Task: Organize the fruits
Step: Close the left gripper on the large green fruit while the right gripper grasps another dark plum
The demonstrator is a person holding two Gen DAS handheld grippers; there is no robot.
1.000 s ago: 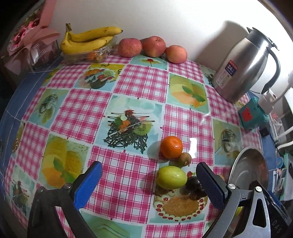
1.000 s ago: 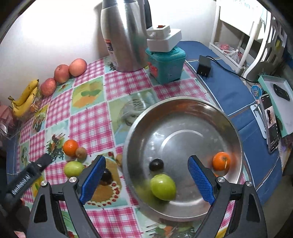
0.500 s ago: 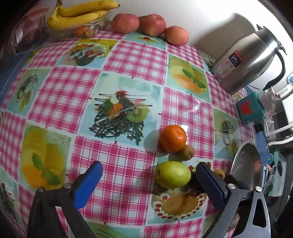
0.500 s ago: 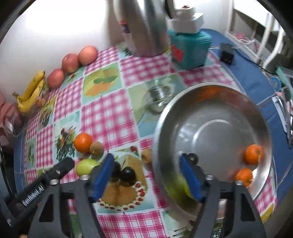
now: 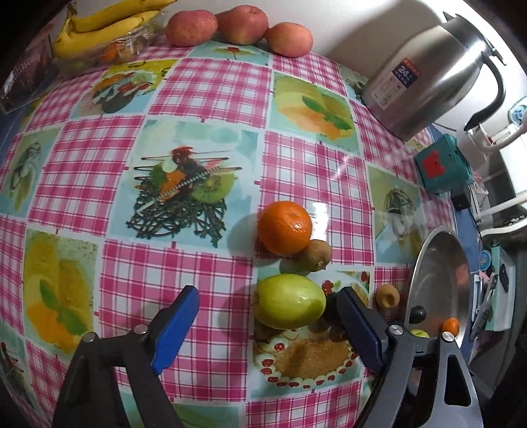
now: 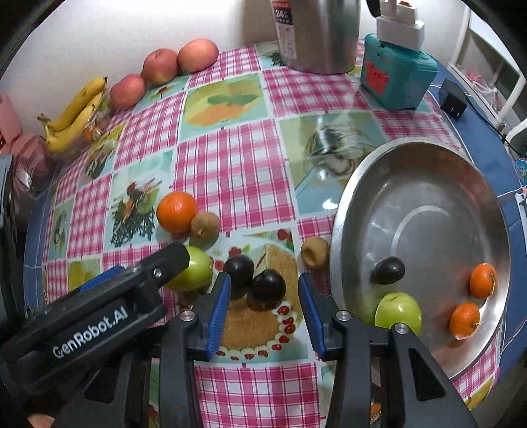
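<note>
My left gripper (image 5: 268, 329) hangs over a green apple (image 5: 288, 301) on the checked tablecloth. The apple lies between its closing jaws, near the right pad and untouched by the left. My right gripper (image 6: 265, 312) is closing around two dark plums (image 6: 266, 286), with neither pad touching them. An orange (image 5: 285, 227), a kiwi (image 5: 316, 255) and a small brown fruit (image 6: 314, 253) lie close by. On the right, the steel bowl (image 6: 428, 184) holds a green apple (image 6: 398, 312), a dark plum (image 6: 388, 270) and two oranges (image 6: 482, 280).
Bananas (image 5: 102, 29) and three red apples (image 5: 242, 19) line the wall at the back. A steel kettle (image 5: 425, 72) and a teal box (image 6: 395, 75) stand at the back right, with a black adapter (image 6: 453, 98) beside the box.
My right gripper has swung left from over the bowl to the plums, and its jaws have narrowed a lot. My left gripper has sunk toward the green apple and narrowed slightly.
</note>
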